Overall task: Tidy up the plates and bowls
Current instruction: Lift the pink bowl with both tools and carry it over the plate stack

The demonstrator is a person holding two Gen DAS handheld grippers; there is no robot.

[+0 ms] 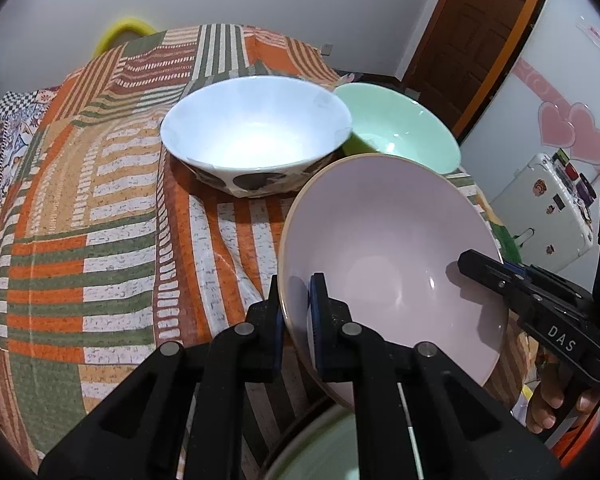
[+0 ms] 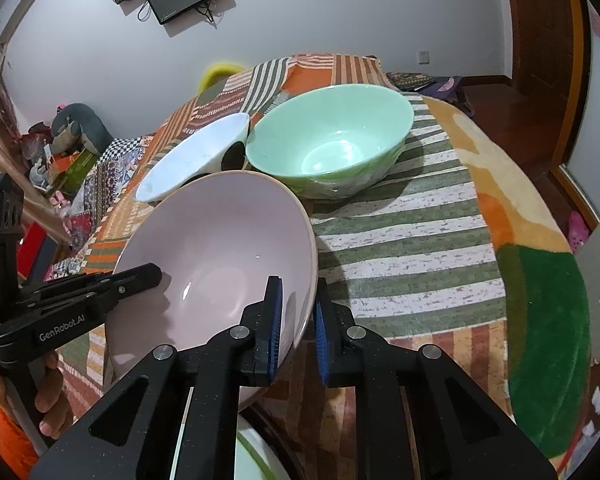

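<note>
Pale pink bowl (image 1: 392,248): tilted above the striped tablecloth (image 1: 100,220), near the white spotted bowl (image 1: 256,132) and the mint-green bowl (image 2: 332,140). Left gripper (image 1: 296,320): jaws clenched on the bowl's left rim, one pad inside, one outside. Right gripper (image 2: 298,320): likewise clamped on the opposite rim. Green dish (image 2: 248,460): partly visible beneath the bowl.

The held bowl (image 1: 388,256) hangs tilted above the bench (image 1: 100,208), its rim pinched on one side by the left claw (image 1: 296,320) and on the opposite side by the right claw (image 2: 298,328). Behind it, two bowls stand on the bench touching: the spotted bowl (image 1: 256,132) to the left, the wide bowl (image 2: 328,140) to the right. A plate (image 1: 324,452) lies below the held bowl.
</note>
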